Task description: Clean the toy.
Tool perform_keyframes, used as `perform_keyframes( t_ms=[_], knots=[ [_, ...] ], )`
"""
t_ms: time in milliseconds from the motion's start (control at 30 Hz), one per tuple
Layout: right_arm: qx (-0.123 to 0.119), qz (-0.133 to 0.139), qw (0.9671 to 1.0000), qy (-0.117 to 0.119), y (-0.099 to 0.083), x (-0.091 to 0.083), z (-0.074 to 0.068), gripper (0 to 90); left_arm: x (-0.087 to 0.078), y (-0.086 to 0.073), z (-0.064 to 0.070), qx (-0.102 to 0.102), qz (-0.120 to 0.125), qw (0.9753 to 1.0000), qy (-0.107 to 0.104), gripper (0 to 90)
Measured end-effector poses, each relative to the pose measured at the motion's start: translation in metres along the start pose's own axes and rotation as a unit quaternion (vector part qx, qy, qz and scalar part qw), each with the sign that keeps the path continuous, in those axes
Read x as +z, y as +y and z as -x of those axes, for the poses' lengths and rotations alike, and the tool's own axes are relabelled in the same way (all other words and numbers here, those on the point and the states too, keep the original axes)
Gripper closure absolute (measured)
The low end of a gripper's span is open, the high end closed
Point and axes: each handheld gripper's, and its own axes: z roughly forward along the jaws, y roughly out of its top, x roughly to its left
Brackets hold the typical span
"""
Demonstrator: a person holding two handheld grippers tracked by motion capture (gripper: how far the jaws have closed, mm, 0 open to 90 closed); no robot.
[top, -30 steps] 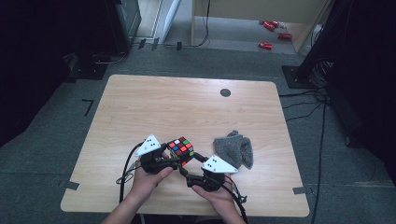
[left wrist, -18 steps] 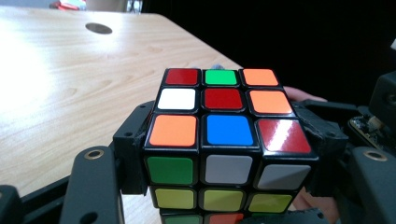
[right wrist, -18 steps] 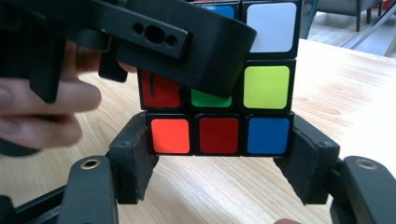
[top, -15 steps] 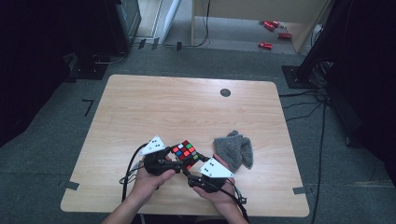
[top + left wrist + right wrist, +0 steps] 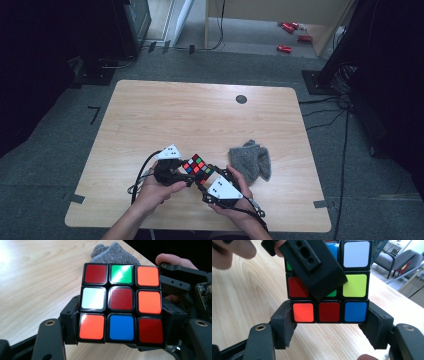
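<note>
A pale wooden tabletop (image 5: 200,120) fills the middle of the high view, with dark floor around it. Right of centre, low in the frame, lies a crumpled grey knitted cloth (image 5: 251,161). Just left of it, near the bottom edge, a person's two hands hold a puzzle cube (image 5: 198,167) between two tongs, lifted slightly off the wood.

The left tongs (image 5: 121,340) are closed on the cube's lower row, one jaw pressed to each side. The right tongs (image 5: 329,326) likewise clamp the bottom layer from both sides.

The cube looks light, rigid and hard plastic, with glossy stickers likely to slip. Its layers probably turn, so gripping one layer flat on opposite faces, as both tongs do, seems safest.
</note>
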Motion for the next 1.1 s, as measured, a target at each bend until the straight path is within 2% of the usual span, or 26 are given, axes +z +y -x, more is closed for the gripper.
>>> perform_keyframes(
  t_ms=[100, 133, 200, 300, 367, 433, 500, 600, 767, 867, 1100],
  knots=[
    [0.029, 0.002, 0.9996, -0.004, 0.001, 0.001, 0.002, 28.2, -0.007, 0.001, -0.002, -0.004, 0.029, 0.9994, 0.019, 34.2],
    [0.039, -0.001, 0.9992, -0.003, 0.001, 0.001, 0.002, 27.7, -0.01, 0.001, -0.004, -0.008, 0.048, 0.9986, 0.02, 34.2],
    [0.073, -0.001, 0.9973, -0.003, 0.0, 0.001, 0.004, 27.7, -0.017, 0.0, -0.006, -0.015, 0.092, 0.9955, 0.018, 34.2],
    [0.151, 0.005, 0.9884, 0.013, 0.001, 0.001, 0.006, 29.0, -0.02, -0.002, -0.004, -0.015, 0.139, 0.99, 0.02, 34.1],
    [0.183, 0.012, 0.9829, 0.022, 0.004, 0.001, 0.006, 29.6, -0.018, -0.003, -0.002, -0.012, 0.145, 0.9892, 0.018, 34.1],
    [0.2, 0.024, 0.9791, 0.029, 0.008, 0.0, 0.003, 29.7, -0.016, -0.004, 0.001, -0.009, 0.145, 0.9892, 0.016, 34.0],
    [0.204, 0.033, 0.9779, 0.029, 0.011, -0.002, 0.001, 29.6, -0.012, -0.006, 0.003, -0.01, 0.14, 0.99, 0.014, 33.9],
    [0.196, 0.043, 0.9795, 0.022, 0.015, -0.005, -0.001, 29.6, -0.008, -0.007, 0.004, -0.007, 0.129, 0.9916, 0.012, 33.8],
    [0.163, 0.044, 0.9856, -0.002, 0.015, -0.007, -0.001, 31.3, -0.006, -0.007, 0.002, -0.013, 0.119, 0.9928, 0.005, 33.5],
    [0.134, 0.044, 0.9899, -0.016, 0.016, -0.009, 0.0, 32.2, -0.007, -0.007, 0.0, -0.019, 0.116, 0.9931, 0.001, 33.5],
    [0.103, 0.05, 0.9932, -0.02, 0.015, -0.011, 0.001, 34.7, -0.007, -0.005, -0.004, -0.026, 0.091, 0.9955, -0.007, 32.9]
  ],
)
